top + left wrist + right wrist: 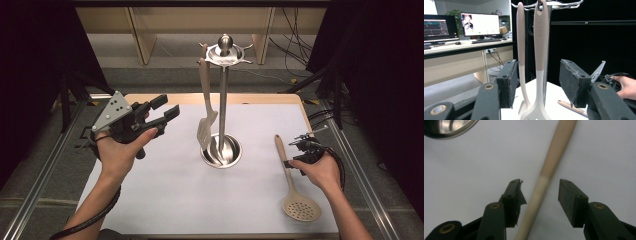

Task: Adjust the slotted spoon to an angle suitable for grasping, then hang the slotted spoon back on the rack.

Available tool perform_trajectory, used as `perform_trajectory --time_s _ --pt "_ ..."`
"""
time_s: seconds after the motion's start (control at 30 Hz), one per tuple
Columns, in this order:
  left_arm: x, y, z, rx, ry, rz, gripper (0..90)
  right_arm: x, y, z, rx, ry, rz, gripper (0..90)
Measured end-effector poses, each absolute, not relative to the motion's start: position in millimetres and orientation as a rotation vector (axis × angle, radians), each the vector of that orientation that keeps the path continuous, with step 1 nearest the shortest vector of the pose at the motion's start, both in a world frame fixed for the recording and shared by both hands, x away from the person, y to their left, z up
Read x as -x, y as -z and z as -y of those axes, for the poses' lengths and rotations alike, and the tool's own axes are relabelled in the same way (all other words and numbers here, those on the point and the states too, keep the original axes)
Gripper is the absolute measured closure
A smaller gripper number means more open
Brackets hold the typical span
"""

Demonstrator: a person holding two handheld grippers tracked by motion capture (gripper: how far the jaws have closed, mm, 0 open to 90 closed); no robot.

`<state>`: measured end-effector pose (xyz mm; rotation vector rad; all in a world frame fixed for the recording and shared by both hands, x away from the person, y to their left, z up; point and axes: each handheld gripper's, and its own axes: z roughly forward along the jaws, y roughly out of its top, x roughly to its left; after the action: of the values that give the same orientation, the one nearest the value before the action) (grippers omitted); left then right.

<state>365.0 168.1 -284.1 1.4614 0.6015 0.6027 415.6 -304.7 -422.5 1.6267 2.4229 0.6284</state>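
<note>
- Steel utensil stand [222,100] mid-table, slotted spatula [205,115] hanging on it
- left gripper [167,111] raised, jaws wide
- right gripper [540,192] wide, straddling skimmer [294,186] handle, not touching

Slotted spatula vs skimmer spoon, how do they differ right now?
Pose: the slotted spatula hangs upright from the rack; the skimmer spoon lies flat on the table.
Head: the spatula's is flat with long slots; the skimmer's is round with small holes.
Grippers: the open right gripper straddles the skimmer's handle; the open left gripper is short of the spatula.
Shared: beige, long handles.
</note>
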Motion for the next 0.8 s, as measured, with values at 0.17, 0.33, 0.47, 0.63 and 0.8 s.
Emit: perform_trajectory --time_s 0.17,0.33,0.47,0.63,0.8 --pt "-364.9 284.4 -168.4 -1.462 -0.604 -0.601 47.7 -418.6 426.4 296.8 -1.737 -0.601 -2.416 53.6" --pt "-365.3 284.7 -168.8 -1.463 -0.602 -0.603 47.7 -421.1 428.8 294.3 -1.711 -0.568 -2.429 53.5" --pt "-365.5 285.5 -168.2 -1.463 -0.601 -0.606 47.6 -422.7 430.3 295.8 -1.673 -0.575 -2.447 53.6" --pt "-365.1 285.4 -167.5 -1.467 -0.601 -0.604 47.6 -424.1 430.5 296.6 -1.692 -0.55 -2.45 54.3" --pt "-365.4 286.4 -166.5 -1.47 -0.595 -0.602 47.6 -426.9 435.0 294.9 -1.713 -0.504 -2.472 57.0"
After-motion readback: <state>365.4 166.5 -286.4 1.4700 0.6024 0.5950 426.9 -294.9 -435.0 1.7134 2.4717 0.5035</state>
